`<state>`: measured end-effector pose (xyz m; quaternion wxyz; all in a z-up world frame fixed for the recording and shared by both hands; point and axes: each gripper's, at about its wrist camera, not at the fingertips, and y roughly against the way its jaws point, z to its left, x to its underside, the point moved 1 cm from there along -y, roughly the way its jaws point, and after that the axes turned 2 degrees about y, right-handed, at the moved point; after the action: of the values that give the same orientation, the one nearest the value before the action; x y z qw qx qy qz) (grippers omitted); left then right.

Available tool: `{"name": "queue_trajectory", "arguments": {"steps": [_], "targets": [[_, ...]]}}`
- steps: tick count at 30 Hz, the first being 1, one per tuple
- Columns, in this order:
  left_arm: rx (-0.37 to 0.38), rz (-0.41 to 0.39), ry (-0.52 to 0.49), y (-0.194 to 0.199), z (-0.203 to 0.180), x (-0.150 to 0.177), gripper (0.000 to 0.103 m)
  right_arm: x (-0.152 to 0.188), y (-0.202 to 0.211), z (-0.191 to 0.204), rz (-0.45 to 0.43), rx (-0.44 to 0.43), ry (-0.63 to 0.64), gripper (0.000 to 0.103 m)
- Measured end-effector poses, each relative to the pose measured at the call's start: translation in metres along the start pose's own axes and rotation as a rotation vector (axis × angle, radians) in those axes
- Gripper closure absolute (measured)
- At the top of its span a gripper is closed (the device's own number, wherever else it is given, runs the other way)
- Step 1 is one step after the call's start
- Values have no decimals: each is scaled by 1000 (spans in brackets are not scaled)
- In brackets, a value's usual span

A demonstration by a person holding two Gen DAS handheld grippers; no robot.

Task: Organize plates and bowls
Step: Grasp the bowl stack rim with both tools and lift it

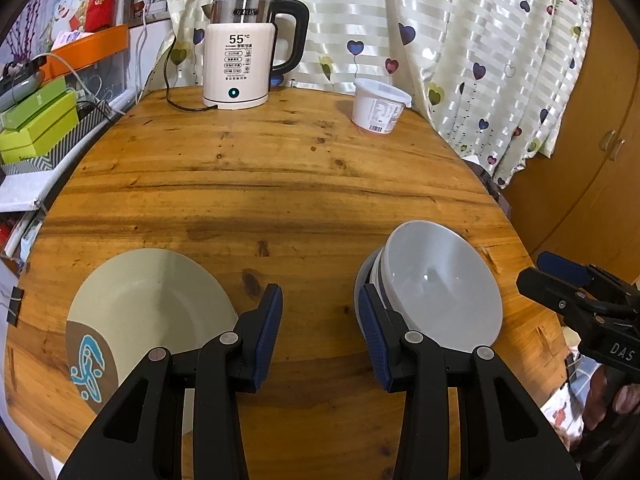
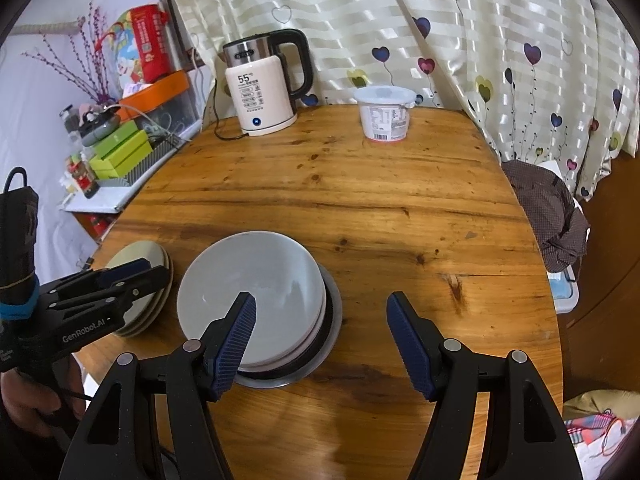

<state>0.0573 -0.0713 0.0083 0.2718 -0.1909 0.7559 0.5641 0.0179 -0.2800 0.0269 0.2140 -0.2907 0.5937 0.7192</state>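
The left gripper point(image 1: 318, 332) hangs low over the near edge of the round wooden table point(image 1: 280, 184) with its blue-padded jaws spread wide and nothing between them, only bare wood showing in the gap. It sits squarely between the two piles, which suggests it is free to go either way. Just to its left lies the stack of cream plates with a brown and blue printed patch point(image 1: 148, 312); the right-wrist view shows several rims one on another there, so the plates look already gathered. Just to its right stands the stack of pale grey-white bowls point(image 1: 440, 288), nested on a wider grey dish with a dark band; its right finger lies close to that dish's rim, though contact cannot be judged. The right gripper point(image 2: 320, 344) is likewise spread wide and empty, hovering just right of the bowl stack point(image 2: 256, 292), its left pad lying over the near rim in this view. Both piles sit near the front edge, likely for easy reach. By my reading, the sorting is largely done. Well apart at the far side stand a white electric kettle with a black handle point(image 1: 244, 52) and a white lidded plastic tub point(image 1: 380, 106), clear of the work.
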Motion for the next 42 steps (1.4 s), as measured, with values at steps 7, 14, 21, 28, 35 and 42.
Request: {"name": "queue_trajectory", "arguments": {"steps": [7,14,21,28,35,42], "targets": [[24,12,18,-4,4,0,62,1,0,-2,2,-6,-6,35],[55,51,60,-16,12,3,62,5,-5,-20,12,-33,-69,35],[104,91,135,-24,26,7,62,14,-12,-46,35,-89,-171,46],[158,122,174,-30,31,12,62,25,-26,-62,78,-159,-247,69],[210,139,183,-34,30,12,62,34,-42,-66,121,-272,-317,74],[251,164,187,-40,29,14,68,35,-50,-64,140,-339,-335,74]]}}
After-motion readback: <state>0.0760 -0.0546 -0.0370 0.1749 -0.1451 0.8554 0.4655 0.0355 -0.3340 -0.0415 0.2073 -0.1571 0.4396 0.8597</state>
